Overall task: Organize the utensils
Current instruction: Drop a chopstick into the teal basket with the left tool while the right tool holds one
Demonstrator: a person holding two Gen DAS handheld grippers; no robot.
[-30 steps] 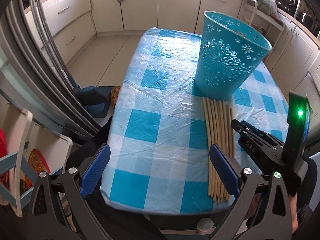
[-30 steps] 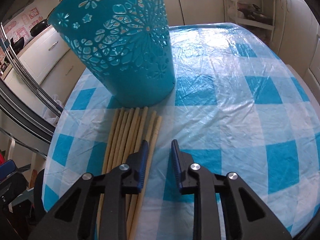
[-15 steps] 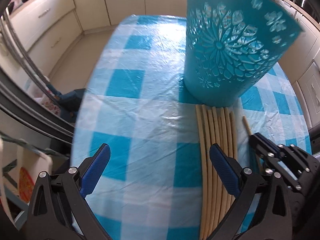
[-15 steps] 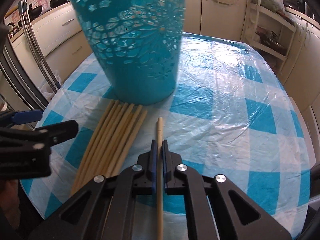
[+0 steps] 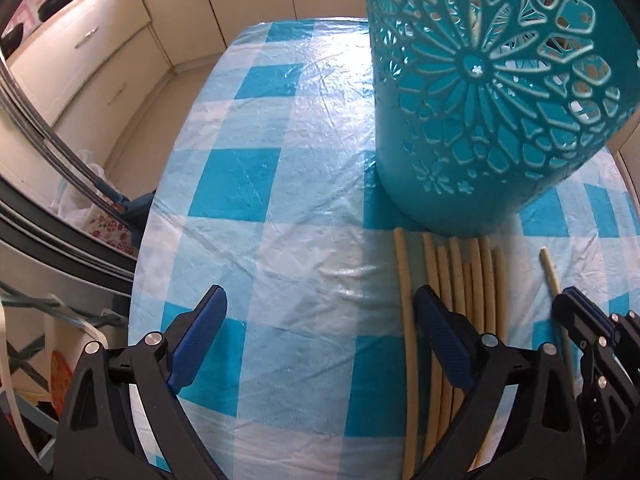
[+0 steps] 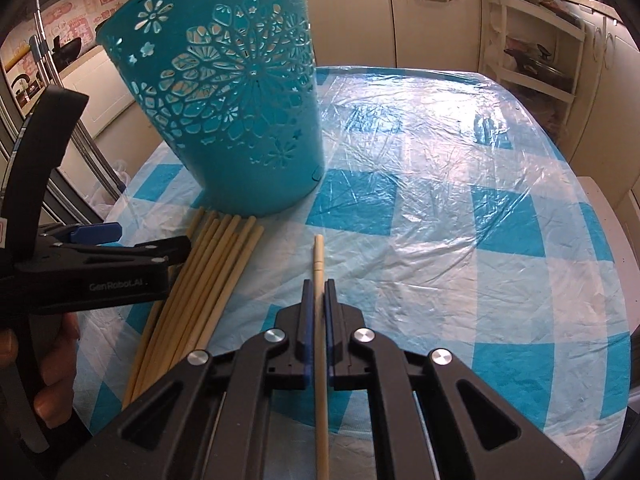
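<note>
Chopstick [image 6: 319,264] separation is the change: a second ago among the bundle [image 6: 208,276], one stick now sits pinched in the right gripper [image 6: 316,300], pointing toward the basket [image 6: 232,100], while the left gripper [image 5: 320,320] stays spread beside the rest, ready for loading.

Ahead of the right gripper [image 6: 319,292], whose jaws are closed on a single chopstick [image 6: 318,264], bare checked tablecloth [image 6: 460,208] runs forward and to the right. Forward-left, the teal cut-out basket [image 6: 236,112] blocks passage. Left of the jaws lie the bundled chopsticks [image 6: 208,280], with the left gripper [image 5: 320,320] over them, jaws wide apart; its right finger [image 5: 440,336] overlaps the bundle, while open cloth lies ahead-left.
</note>
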